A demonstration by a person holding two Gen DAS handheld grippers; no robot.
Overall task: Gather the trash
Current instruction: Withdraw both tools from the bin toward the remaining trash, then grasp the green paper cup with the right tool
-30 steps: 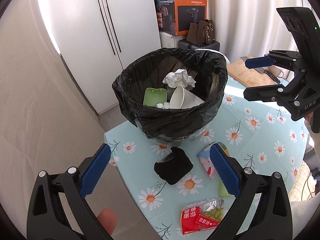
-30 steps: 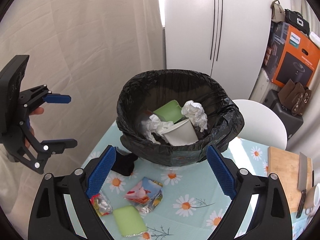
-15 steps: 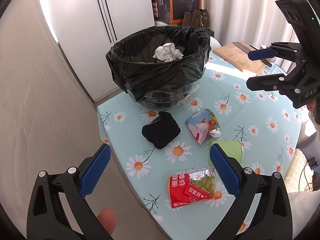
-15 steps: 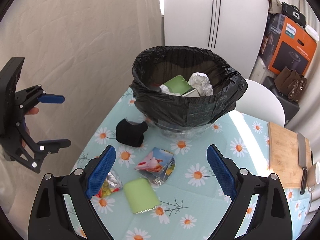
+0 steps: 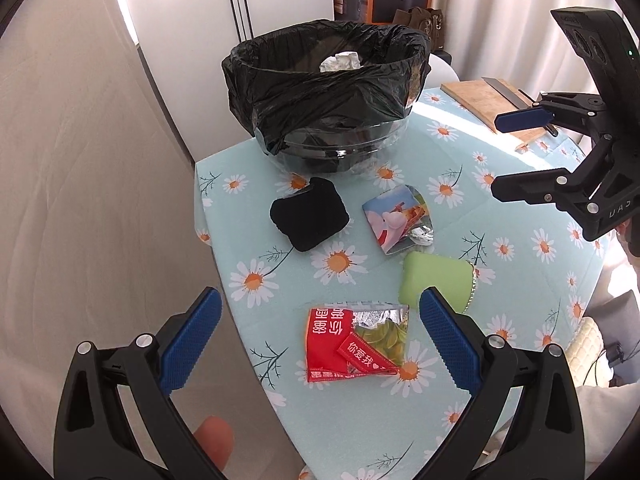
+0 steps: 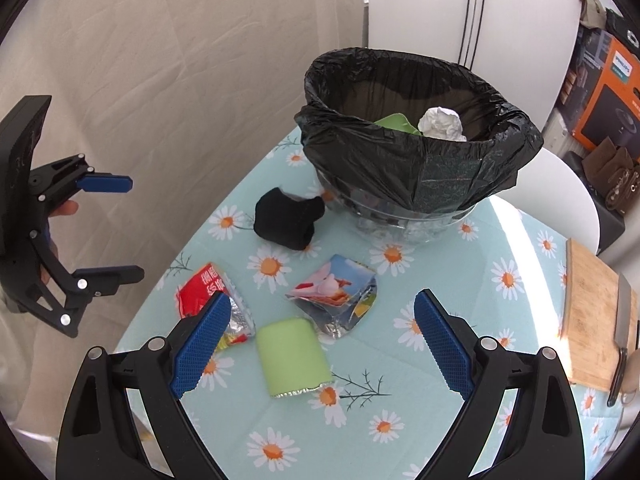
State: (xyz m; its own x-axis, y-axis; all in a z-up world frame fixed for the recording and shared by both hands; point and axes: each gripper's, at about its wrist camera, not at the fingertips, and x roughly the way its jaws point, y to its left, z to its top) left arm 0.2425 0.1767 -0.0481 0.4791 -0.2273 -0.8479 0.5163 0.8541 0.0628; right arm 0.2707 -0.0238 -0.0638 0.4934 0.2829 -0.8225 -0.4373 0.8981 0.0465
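Observation:
A bin lined with a black bag [image 5: 328,92] [image 6: 416,160] stands on the daisy tablecloth and holds crumpled paper and a green wrapper. In front of it lie a black cloth lump [image 5: 309,218] [image 6: 288,222], a picture foil wrapper [image 5: 398,220] [image 6: 336,294], a green wrapper [image 5: 436,280] [image 6: 292,356] and a red snack packet [image 5: 352,344] [image 6: 208,292]. My left gripper [image 5: 320,344] is open and empty, above the red packet. My right gripper [image 6: 320,344] is open and empty, above the green wrapper.
A wooden cutting board [image 6: 596,316] [image 5: 492,106] with a knife [image 6: 622,320] lies at the table's right side. The table edge [image 5: 216,264] drops off by a beige curtain. A white cabinet and an orange box [image 6: 608,92] stand behind.
Both grippers have pulled back from over the bin toward the near side of the table. The bin now looks farther away and the wrappers lie under the open jaws.

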